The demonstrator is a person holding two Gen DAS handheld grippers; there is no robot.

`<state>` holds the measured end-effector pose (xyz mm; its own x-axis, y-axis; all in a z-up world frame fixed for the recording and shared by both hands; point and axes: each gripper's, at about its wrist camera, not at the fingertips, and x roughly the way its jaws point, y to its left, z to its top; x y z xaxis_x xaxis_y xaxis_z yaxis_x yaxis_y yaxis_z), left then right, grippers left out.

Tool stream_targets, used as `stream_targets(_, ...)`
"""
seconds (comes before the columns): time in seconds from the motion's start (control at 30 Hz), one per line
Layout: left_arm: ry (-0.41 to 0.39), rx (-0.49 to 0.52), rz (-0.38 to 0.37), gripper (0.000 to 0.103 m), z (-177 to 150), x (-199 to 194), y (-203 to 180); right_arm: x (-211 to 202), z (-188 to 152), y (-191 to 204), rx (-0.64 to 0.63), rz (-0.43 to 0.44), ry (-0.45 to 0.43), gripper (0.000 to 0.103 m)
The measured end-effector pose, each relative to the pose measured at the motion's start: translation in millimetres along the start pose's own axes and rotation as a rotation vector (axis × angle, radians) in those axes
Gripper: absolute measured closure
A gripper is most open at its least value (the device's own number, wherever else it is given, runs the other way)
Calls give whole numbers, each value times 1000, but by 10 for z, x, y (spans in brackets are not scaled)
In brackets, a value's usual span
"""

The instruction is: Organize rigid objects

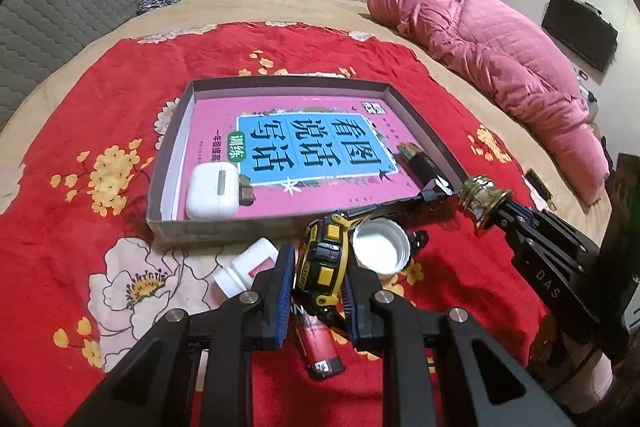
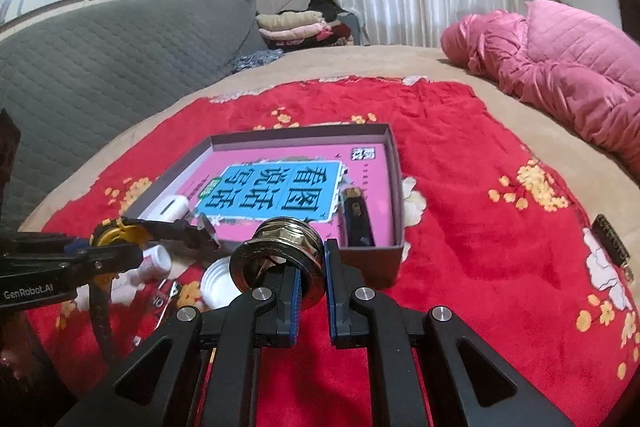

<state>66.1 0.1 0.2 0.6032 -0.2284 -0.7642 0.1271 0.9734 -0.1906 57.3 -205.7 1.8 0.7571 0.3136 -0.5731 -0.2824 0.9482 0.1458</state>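
A shallow grey box (image 1: 170, 227) lies on the red floral cloth. Inside it are a pink book (image 1: 312, 147), a white earbud case (image 1: 212, 193) and a dark lighter (image 1: 418, 161). My left gripper (image 1: 316, 277) is shut on a yellow and black watch (image 1: 324, 259), held just above the cloth in front of the box. My right gripper (image 2: 312, 283) is shut on a brass threaded fitting (image 2: 280, 251) near the box's front right corner; the fitting also shows in the left wrist view (image 1: 482, 199). The box (image 2: 394, 167), lighter (image 2: 358, 213) and watch (image 2: 116, 231) show in the right wrist view.
On the cloth in front of the box lie a white cap (image 1: 382, 247), a small white bottle (image 1: 246, 267) and a red tube (image 1: 320, 351). A dark hair clip (image 2: 612, 243) lies at the right. A pink quilted coat (image 1: 500, 51) lies at the bed's far right.
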Motion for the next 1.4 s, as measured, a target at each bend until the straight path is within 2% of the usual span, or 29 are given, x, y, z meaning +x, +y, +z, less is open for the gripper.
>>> stream_targets(0.3,-5,-26,-2,81,68,27,48,41,10,-51,21,0,5,93)
stream_targets(0.6,-16,-101,-3,81,231,90,182,122,55,-36,12,3,-4,93)
stream_targets(1.03,-36,-177,59,81,449,261,300,372,176,-30,-9,17,-21,93)
stream_targets(1.4,-44,-264,154,81,610,494,415,467,235,-28,-40,23,-40,93)
